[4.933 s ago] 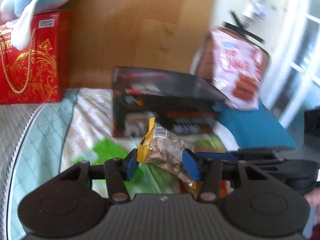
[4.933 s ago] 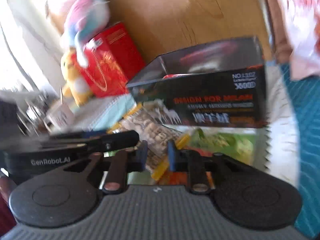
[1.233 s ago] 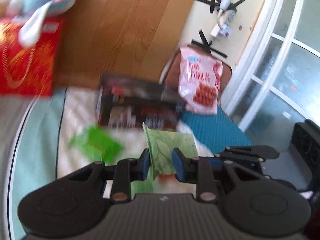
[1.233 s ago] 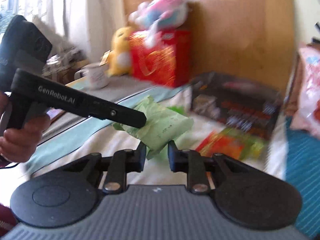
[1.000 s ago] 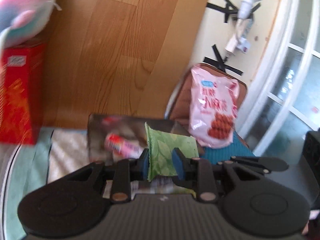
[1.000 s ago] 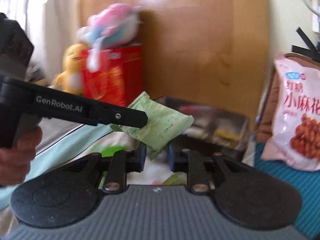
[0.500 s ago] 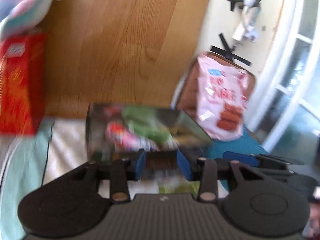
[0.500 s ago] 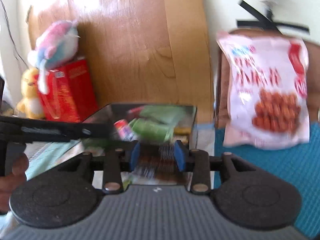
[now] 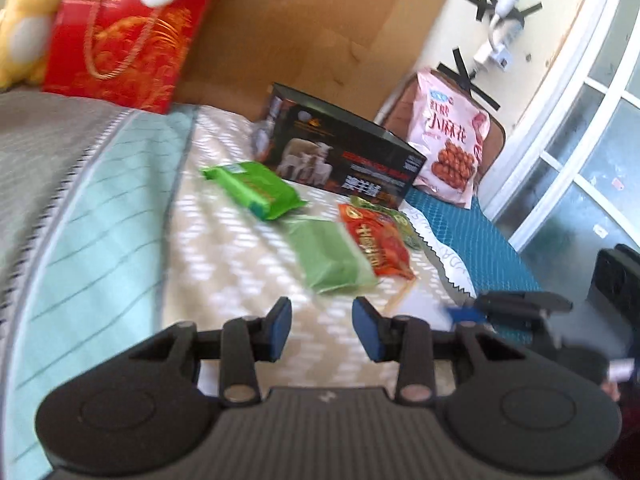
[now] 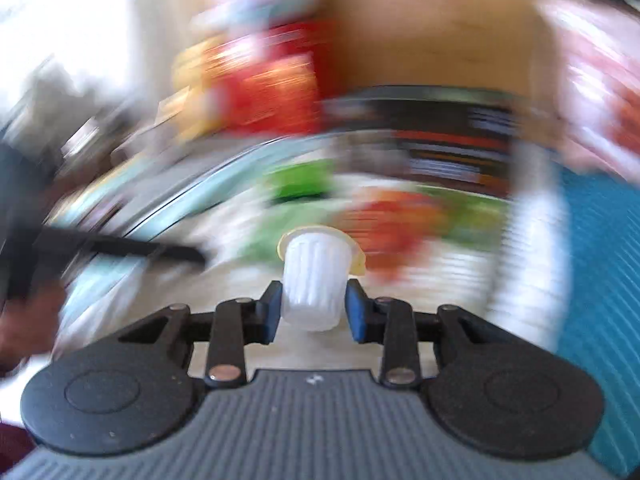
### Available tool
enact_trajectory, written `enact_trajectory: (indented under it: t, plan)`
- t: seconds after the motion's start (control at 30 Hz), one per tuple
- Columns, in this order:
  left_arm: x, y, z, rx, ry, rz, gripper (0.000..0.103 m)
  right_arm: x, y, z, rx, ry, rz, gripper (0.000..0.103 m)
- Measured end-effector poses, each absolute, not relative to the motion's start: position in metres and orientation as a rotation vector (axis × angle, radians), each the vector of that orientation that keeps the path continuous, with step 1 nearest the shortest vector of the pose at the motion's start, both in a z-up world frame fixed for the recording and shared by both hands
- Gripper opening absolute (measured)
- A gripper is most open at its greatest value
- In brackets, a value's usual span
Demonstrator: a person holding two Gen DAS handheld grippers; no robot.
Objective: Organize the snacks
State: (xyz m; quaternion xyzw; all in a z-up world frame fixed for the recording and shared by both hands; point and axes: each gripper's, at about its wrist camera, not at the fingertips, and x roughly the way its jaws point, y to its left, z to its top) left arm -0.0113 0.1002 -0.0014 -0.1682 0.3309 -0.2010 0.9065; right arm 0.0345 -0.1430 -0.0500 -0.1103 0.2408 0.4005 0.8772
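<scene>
My left gripper [image 9: 322, 326] is open and empty above the patterned bed cover. Ahead of it lie a pale green packet [image 9: 330, 254], a red packet [image 9: 374, 246] and a bright green packet [image 9: 252, 188]. Behind them stands the open black box [image 9: 344, 160]. My right gripper [image 10: 314, 310] is shut on a small white ribbed jelly cup [image 10: 314, 280], held above the bed; that view is heavily blurred. The right gripper also shows at the right of the left wrist view [image 9: 472, 314].
A pink snack bag [image 9: 450, 148] leans on a chair at the back right. A red gift box [image 9: 124, 36] and a yellow plush [image 9: 20, 24] stand at the back left. A teal mat [image 9: 468, 240] lies to the right. A wooden board is behind.
The left gripper let go of the pale green packet over the box, then pulled back and down over the bed. The right gripper now holds a white jelly cup and is moving fast.
</scene>
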Motion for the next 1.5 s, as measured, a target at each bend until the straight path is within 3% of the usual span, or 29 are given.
enact_trajectory:
  t: [0.1,0.17,0.23,0.4,0.6,0.67,0.77,0.93,1.03,1.23,1.3,1.37,1.5]
  plan:
    - [-0.020,0.109,-0.001,-0.335,0.689,-0.401,0.034,0.009,-0.111,-0.060,-0.436,0.424,0.919,0.036]
    - [-0.022,0.112,0.000,-0.342,0.694,-0.397,0.034,0.006,-0.105,-0.060,-0.473,0.377,0.892,0.050]
    - [-0.024,0.111,0.001,-0.348,0.692,-0.398,0.034,0.009,-0.108,-0.056,-0.436,0.371,0.841,0.058]
    - [-0.025,0.102,0.011,-0.334,0.671,-0.444,0.034,0.000,-0.139,-0.052,-0.294,0.410,0.770,0.057]
    - [-0.013,0.074,0.019,-0.276,0.658,-0.529,0.037,-0.011,-0.147,-0.066,-0.177,0.489,0.784,0.049]
    - [-0.004,0.063,0.016,-0.250,0.673,-0.543,0.036,-0.007,-0.142,-0.069,-0.176,0.509,0.779,0.035]
    - [0.002,0.051,0.008,-0.213,0.719,-0.527,0.029,-0.003,-0.142,-0.066,-0.176,0.503,0.738,0.024]
    - [-0.013,0.068,0.007,-0.283,0.735,-0.528,0.030,0.003,-0.165,-0.060,-0.128,0.474,0.640,0.024]
    - [-0.022,0.080,0.011,-0.306,0.712,-0.489,0.040,-0.005,-0.169,-0.058,-0.134,0.483,0.735,0.026]
    - [-0.019,0.083,0.012,-0.306,0.731,-0.484,0.036,-0.006,-0.141,-0.070,-0.196,0.503,0.824,0.035]
    - [-0.020,0.078,0.006,-0.299,0.753,-0.505,0.030,-0.002,-0.136,-0.070,-0.174,0.508,0.829,0.033]
    - [-0.022,0.078,0.007,-0.303,0.756,-0.515,0.025,0.002,-0.137,-0.069,-0.142,0.522,0.830,0.019]
    - [-0.011,0.071,0.017,-0.273,0.736,-0.529,0.025,0.006,-0.141,-0.062,-0.118,0.510,0.807,0.019]
